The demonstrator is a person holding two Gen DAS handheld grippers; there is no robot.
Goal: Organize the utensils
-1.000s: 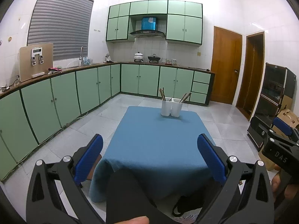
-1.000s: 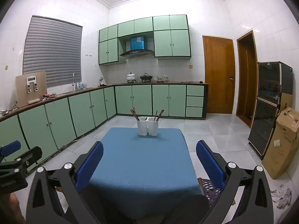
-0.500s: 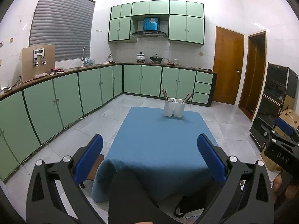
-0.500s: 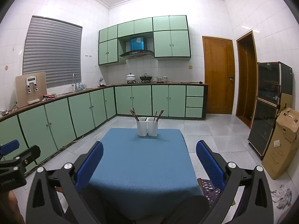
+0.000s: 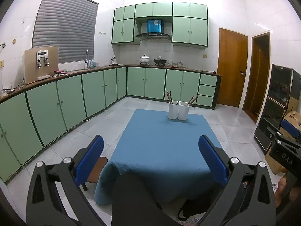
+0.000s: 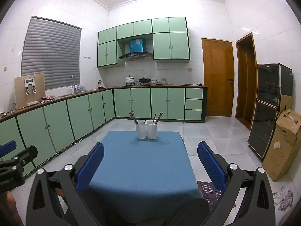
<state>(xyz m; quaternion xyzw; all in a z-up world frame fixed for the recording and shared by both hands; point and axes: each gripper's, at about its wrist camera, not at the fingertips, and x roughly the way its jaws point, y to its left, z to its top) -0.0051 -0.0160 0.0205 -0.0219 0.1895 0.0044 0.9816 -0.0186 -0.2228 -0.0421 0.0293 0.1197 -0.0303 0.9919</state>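
While both grippers, left [image 5: 150,156] and right [image 6: 150,159], are held agape and empty, two cups [image 6: 146,129] are seen on the table [image 6: 143,169]. Sticks [image 6: 157,118], possibly chopsticks, are held in them.

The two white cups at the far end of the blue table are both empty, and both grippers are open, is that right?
Not quite. The cups aren't empty: brown sticks, probably chopsticks, stand in both, as the right wrist view shows. They are at the table's far end, and both grippers, left and right, are open.

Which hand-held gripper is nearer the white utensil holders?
Roughly level; neither is clearly nearer. Left hand-held gripper and right hand-held gripper are both open, well short of the white utensil holders.
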